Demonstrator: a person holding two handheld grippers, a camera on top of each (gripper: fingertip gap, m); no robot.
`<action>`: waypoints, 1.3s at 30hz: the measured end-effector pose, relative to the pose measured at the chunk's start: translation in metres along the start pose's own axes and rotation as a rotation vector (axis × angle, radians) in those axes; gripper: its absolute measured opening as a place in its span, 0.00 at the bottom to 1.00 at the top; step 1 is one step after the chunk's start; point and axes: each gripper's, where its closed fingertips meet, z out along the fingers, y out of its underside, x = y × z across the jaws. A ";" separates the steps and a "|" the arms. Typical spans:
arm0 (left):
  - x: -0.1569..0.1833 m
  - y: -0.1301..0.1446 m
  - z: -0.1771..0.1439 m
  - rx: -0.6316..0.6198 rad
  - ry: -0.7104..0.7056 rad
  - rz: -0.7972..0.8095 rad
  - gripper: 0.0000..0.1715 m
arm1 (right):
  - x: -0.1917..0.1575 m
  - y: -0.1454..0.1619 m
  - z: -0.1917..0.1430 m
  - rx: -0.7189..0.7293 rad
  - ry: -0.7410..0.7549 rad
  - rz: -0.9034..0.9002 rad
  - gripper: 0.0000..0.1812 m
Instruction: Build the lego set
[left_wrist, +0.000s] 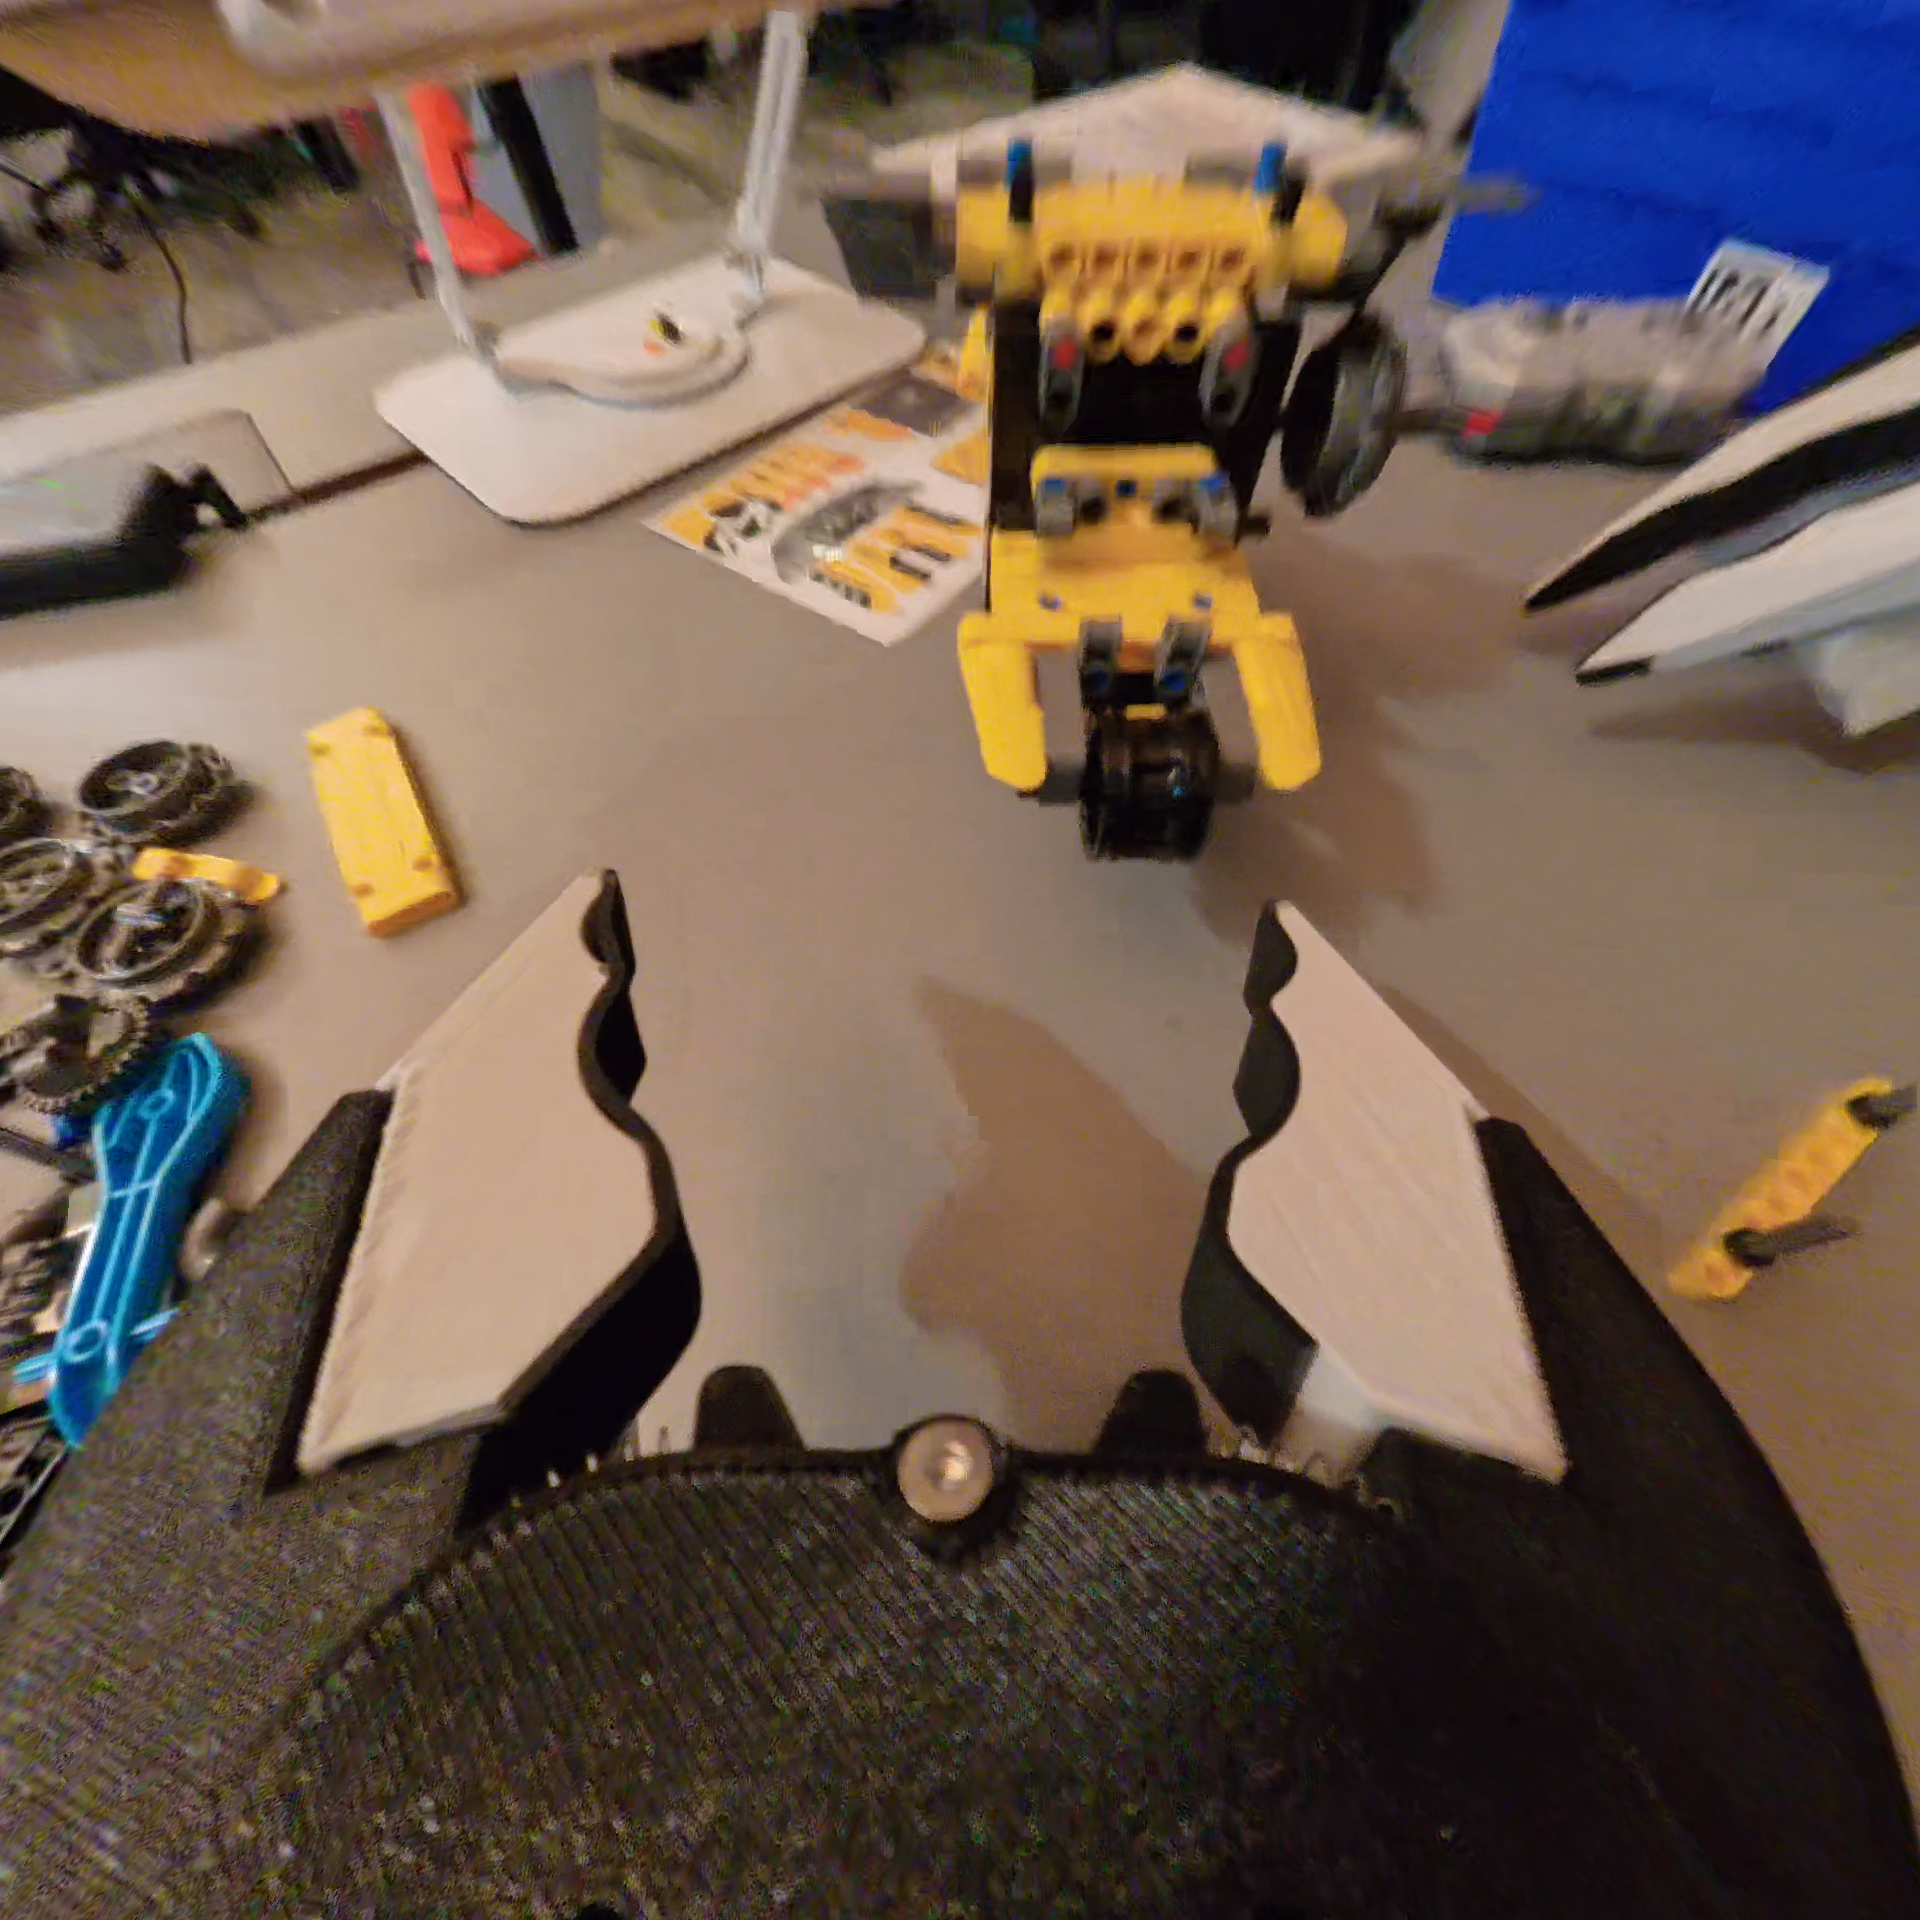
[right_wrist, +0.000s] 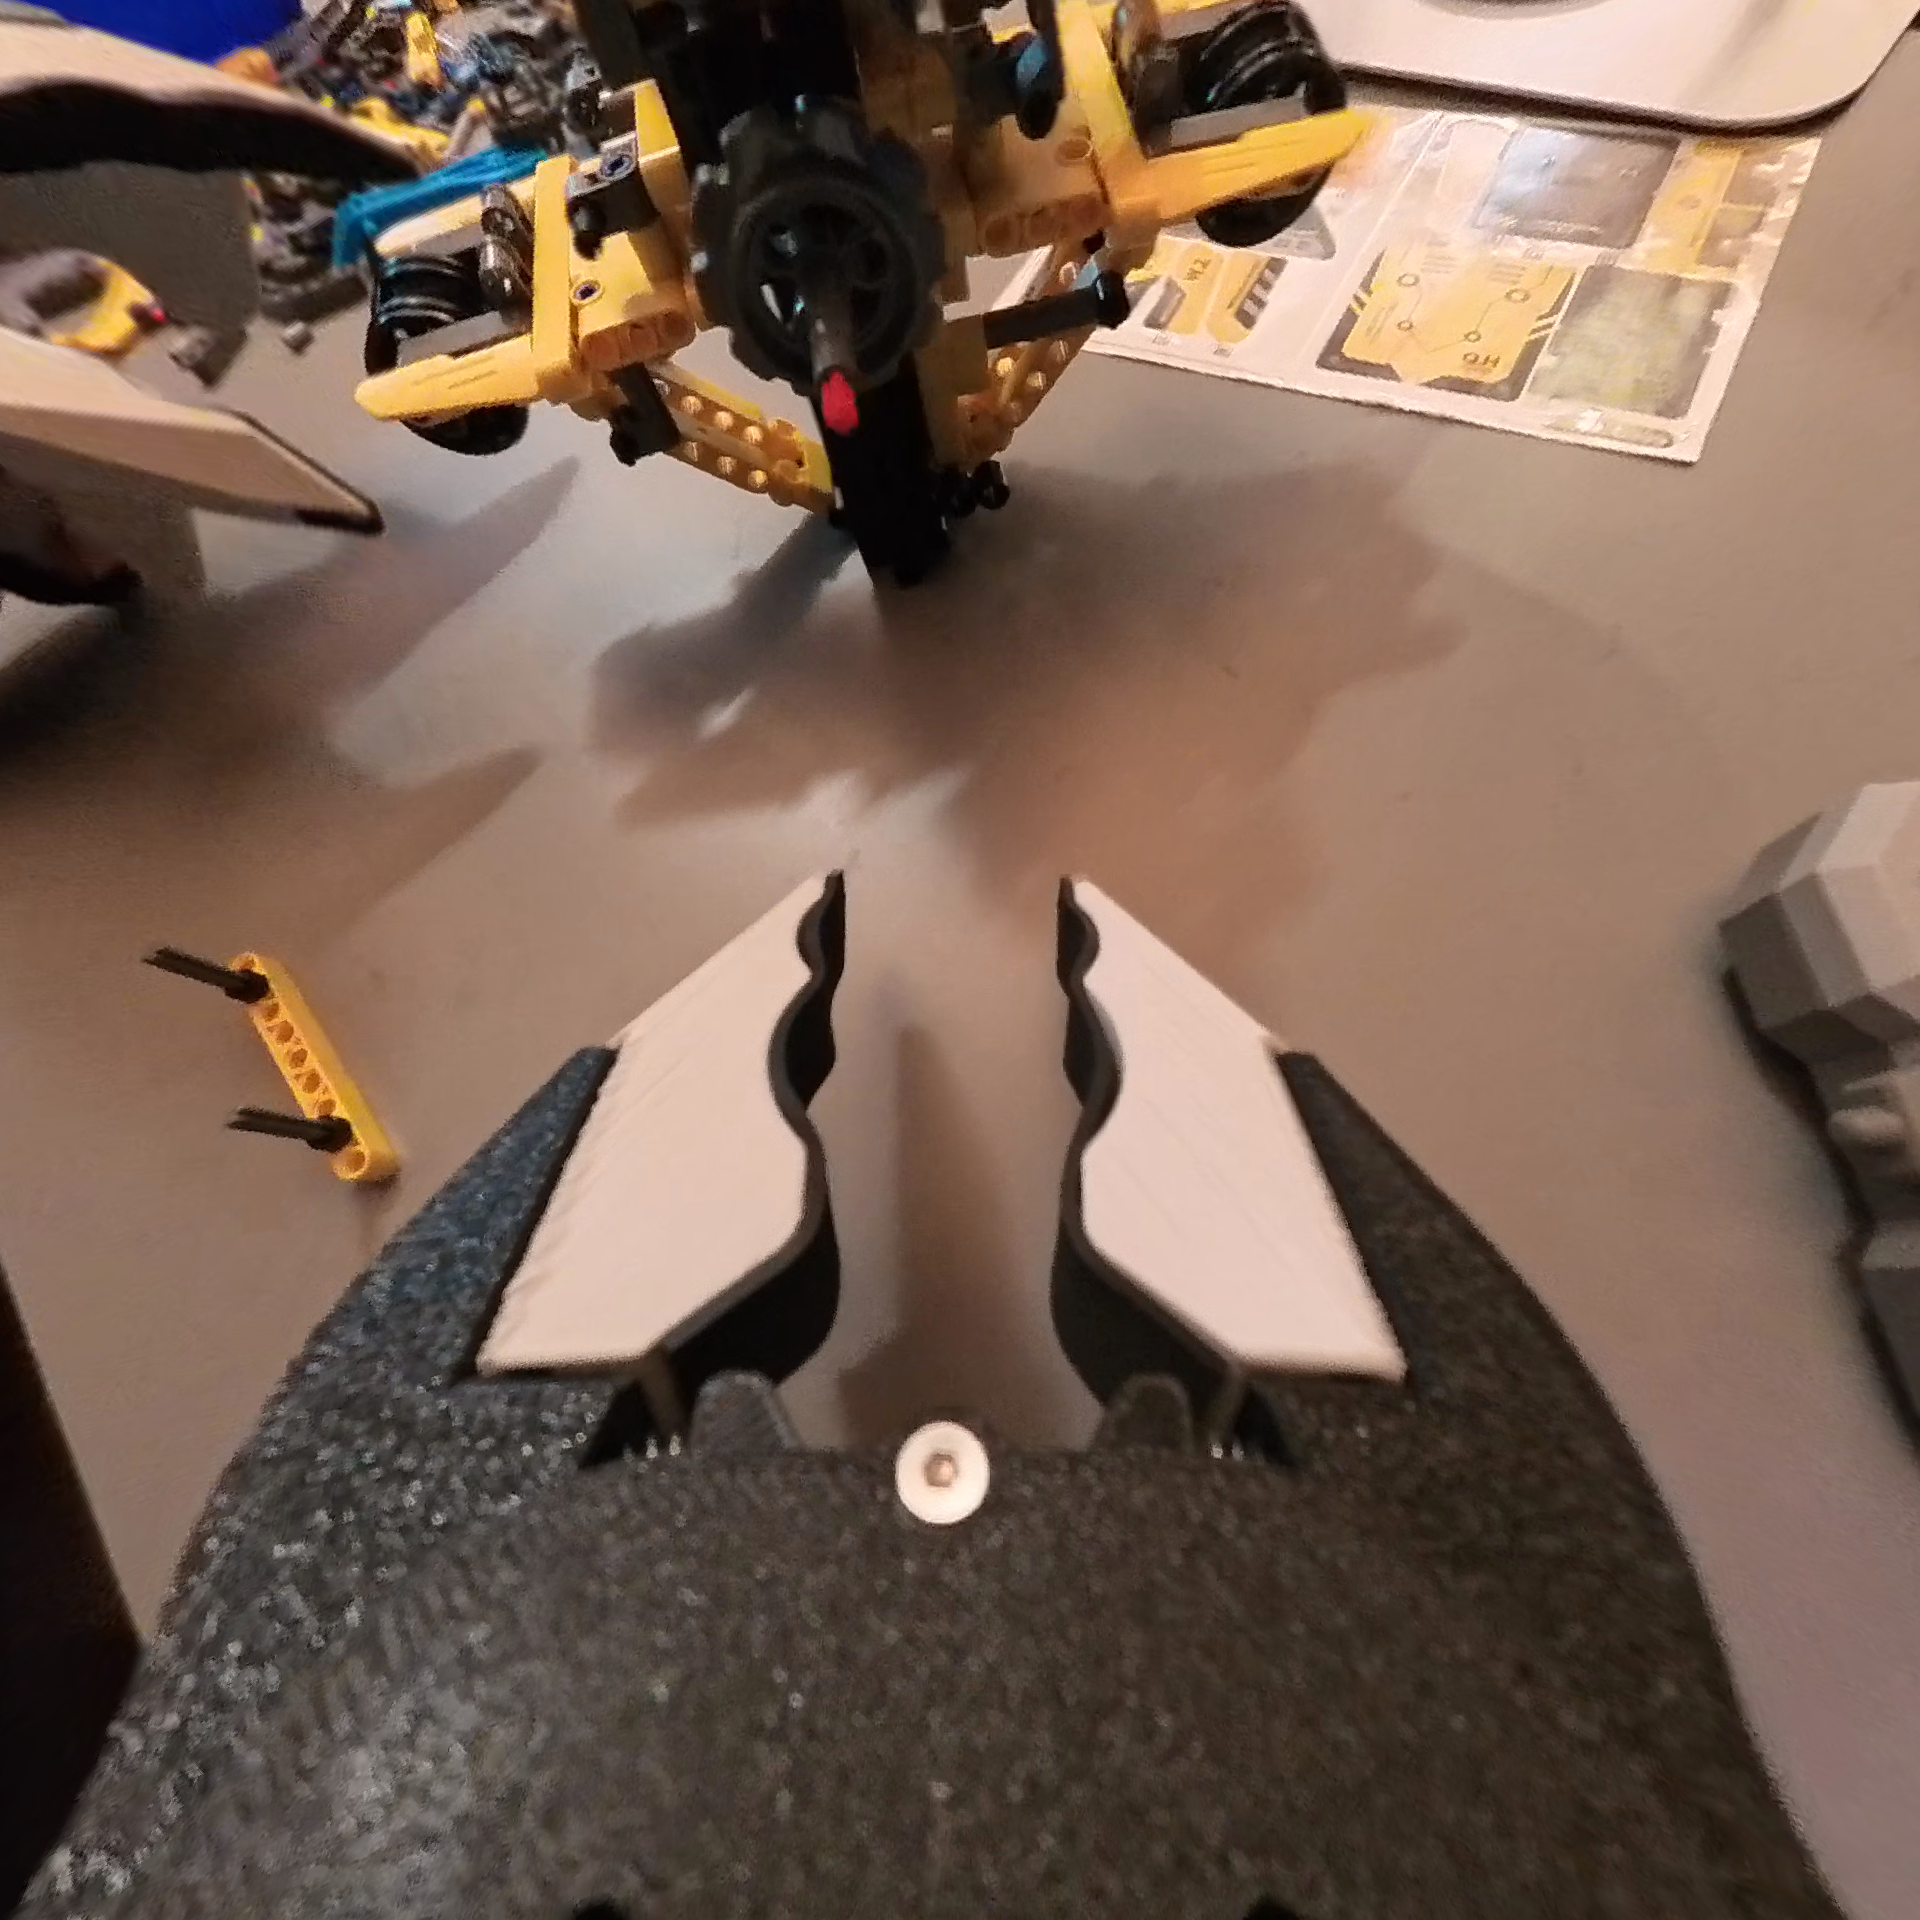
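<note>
Spread wide and empty, the left tool (left_wrist: 935, 914) hovers over the table (left_wrist: 790, 790), the yellow-and-black brick model (left_wrist: 1132, 499) standing upright straight ahead, apart from it. Right view: the right tool (right_wrist: 951, 883), narrower but empty, faces that model (right_wrist: 831, 260) from another side, a yellow beam (right_wrist: 312, 1065) lying to its left.

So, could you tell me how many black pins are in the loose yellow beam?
2: one black pin near the yellow beam's far end, the other near its close end; none appears hidden.

Bare table (right_wrist: 935, 748) ahead; yellow model (right_wrist: 831, 260) beyond; beam (right_wrist: 312, 1070) left.
</note>
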 end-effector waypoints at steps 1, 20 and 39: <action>0.003 -0.009 -0.005 0.039 0.012 -0.014 0.67 | 0.000 0.000 0.000 0.000 -0.015 0.018 0.22; 0.019 -0.028 0.037 -0.009 -0.081 0.076 0.56 | -0.009 -0.007 -0.009 0.069 -0.089 0.050 0.22; -0.017 -0.015 0.028 0.024 -0.081 -0.118 0.52 | -0.010 -0.004 -0.007 0.050 -0.072 0.023 0.22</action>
